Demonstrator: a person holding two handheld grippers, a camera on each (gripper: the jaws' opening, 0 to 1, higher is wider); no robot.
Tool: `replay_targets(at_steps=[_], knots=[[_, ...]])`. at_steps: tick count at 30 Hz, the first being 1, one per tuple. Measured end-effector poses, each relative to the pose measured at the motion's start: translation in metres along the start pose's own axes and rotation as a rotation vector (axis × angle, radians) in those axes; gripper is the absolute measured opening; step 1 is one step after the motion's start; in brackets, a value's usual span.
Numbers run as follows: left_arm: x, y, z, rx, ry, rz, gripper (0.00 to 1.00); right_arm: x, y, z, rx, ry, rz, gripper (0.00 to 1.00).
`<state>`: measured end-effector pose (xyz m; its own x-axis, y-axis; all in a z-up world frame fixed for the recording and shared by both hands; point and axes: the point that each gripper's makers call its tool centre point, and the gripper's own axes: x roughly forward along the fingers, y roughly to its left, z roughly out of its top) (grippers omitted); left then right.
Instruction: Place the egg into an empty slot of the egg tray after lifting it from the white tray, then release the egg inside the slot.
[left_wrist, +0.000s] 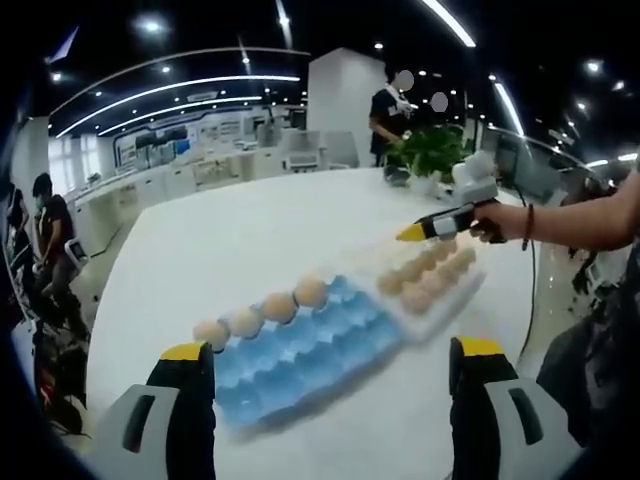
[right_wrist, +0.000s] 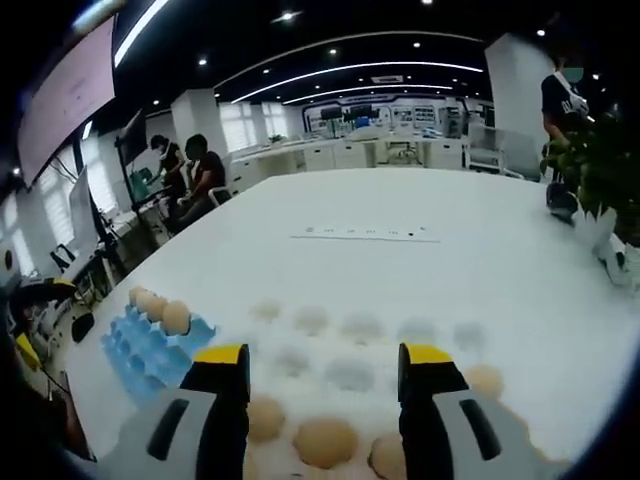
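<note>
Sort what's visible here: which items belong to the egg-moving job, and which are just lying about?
Job:
- blue egg tray
- white tray
- eggs in white tray
- right tool, open above them
- left tool, open

Lying about:
- potted plant
- paper strip

Open right claw (right_wrist: 325, 368) hovers above eggs (right_wrist: 325, 440) in the white tray (right_wrist: 400, 335)

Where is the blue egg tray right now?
In the left gripper view, the blue egg tray lies on the white table ahead of the left gripper, touching the white tray at its far end.
</note>
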<state>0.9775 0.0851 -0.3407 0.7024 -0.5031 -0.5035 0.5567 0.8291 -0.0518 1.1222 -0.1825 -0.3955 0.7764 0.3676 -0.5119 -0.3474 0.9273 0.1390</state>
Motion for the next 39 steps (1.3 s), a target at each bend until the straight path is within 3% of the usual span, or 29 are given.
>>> replay_targets(at_steps=[24,39], knots=[[0.008,0.0,0.002,-0.001,0.006,0.006,1.0,-0.013,-0.053,-0.008,0.007,0.001,-0.079,0.61],[0.01,0.0,0.0,-0.013,0.013,0.021,0.99,-0.023,-0.089,-0.024,0.015,0.028,-0.125,0.57]])
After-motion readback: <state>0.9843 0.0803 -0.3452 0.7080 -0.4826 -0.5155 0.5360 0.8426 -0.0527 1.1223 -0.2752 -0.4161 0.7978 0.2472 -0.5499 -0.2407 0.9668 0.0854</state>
